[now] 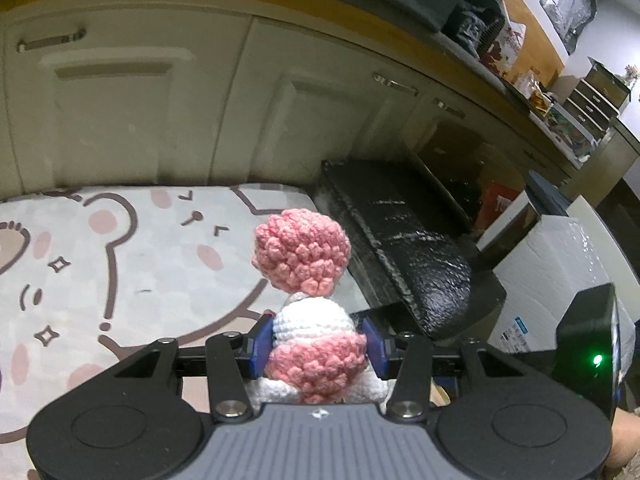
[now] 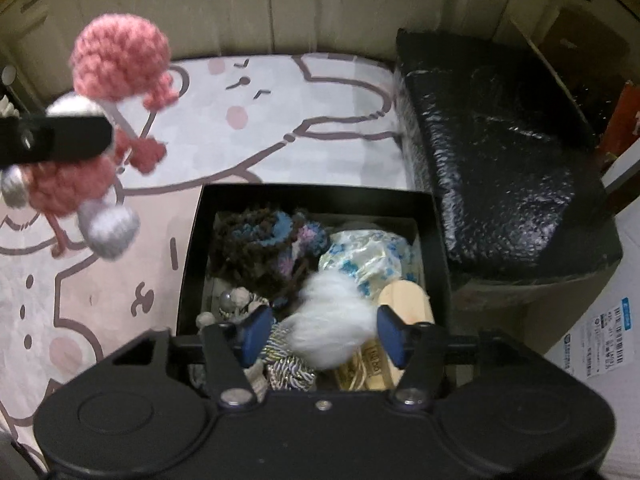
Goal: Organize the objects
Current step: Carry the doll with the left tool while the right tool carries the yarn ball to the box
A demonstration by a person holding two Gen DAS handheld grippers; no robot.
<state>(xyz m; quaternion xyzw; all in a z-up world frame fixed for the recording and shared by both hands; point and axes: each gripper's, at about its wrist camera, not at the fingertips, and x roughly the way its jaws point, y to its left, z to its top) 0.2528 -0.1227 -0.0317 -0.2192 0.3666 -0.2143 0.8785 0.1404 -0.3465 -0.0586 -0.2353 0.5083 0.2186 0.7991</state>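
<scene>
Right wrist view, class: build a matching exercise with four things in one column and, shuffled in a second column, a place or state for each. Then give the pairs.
Things:
1. Crochet doll
2. White fluffy ball
3. Black box
4. Wooden piece

Places or states:
A. Lying in the box, right side
B. Clamped in the left gripper, above the mat
C. Open-topped, standing on the mat
D. Between the right gripper's parted jaws, over the box

Pairs: 1-B, 2-D, 3-C, 4-A

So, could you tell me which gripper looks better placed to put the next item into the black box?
Probably the right gripper: it hangs directly over the black box, jaws apart around the white fluffy pompom.
</scene>
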